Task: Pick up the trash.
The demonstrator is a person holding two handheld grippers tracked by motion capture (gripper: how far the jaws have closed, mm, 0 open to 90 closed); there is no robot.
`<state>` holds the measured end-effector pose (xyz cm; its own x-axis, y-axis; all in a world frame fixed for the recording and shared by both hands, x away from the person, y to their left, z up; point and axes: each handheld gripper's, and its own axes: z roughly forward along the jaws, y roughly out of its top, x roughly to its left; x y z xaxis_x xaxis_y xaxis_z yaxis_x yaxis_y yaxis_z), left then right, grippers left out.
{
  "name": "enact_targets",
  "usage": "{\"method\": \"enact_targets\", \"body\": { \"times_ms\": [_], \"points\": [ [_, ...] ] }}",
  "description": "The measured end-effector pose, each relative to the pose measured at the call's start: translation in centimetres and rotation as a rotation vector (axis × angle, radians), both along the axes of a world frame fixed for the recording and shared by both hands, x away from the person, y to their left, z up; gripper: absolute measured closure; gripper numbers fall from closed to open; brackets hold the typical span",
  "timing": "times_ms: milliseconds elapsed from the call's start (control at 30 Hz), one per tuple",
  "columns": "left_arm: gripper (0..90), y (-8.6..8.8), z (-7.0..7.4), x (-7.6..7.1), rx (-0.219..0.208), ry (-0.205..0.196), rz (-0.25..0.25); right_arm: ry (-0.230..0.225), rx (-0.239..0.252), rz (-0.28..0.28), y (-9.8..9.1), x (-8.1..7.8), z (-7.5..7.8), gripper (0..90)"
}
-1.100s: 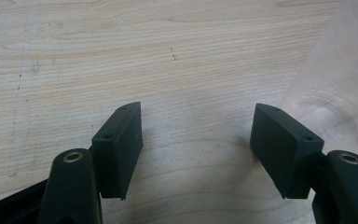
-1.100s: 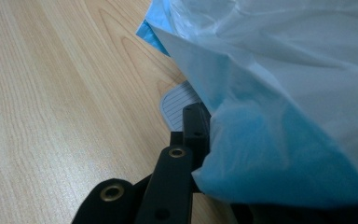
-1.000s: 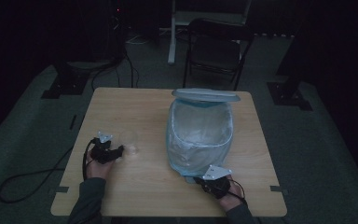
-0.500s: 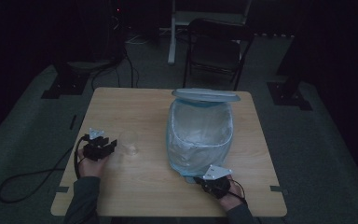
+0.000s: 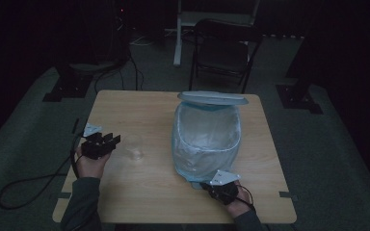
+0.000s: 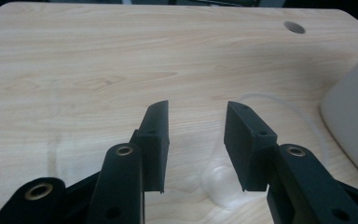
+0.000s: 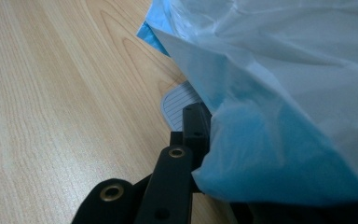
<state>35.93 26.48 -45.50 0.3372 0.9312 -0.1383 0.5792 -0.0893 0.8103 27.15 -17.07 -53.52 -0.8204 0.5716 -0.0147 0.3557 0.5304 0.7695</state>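
Clear cup [image 6: 223, 184] lies between the left gripper [image 6: 196, 145]'s just-narrowed, untouching jaws — right gripper [image 7: 200, 154] clamps the bag [image 7: 279, 93].

the left gripper [image 5: 107, 140] is showing as a black blocky frame, with a pale grey three-cornered plate sitting on top and a thin black cable trailing off behind it. up close, its jaws are wearing flat, matte black rectangular pads, each pitted with small round screw holes; the arms behind them are carrying brass-ringed rivet holes. the right gripper [image 5: 211, 184] is looking the same: black body, grey triangular plate, thin dark wires looping by the hand, brass-ringed holes along its black arm in its own view. the person is wearing long dark grey-green sleeves [image 5: 81, 204] reaching the wrists.
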Motion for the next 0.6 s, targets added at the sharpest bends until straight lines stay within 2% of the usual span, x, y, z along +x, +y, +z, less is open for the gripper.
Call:
{"method": "enact_targets", "body": {
  "times_ms": [267, 433, 600],
  "points": [
    [60.9, -1.0, -0.9, 0.4, 0.019, 0.074, -0.041, -0.002, -0.002, 0.002, 0.0, 0.0, 0.0, 90.0],
    [64.2, -0.9, -1.5, -0.4, 0.023, 0.104, -0.070, -0.002, -0.002, 0.002, 0.0, 0.0, 0.0, 90.0],
    [75.0, -0.8, -2.1, -1.5, 0.046, 0.127, -0.106, -0.004, -0.004, 0.002, 0.0, -0.1, 0.0, 90.0]
  ]
}}
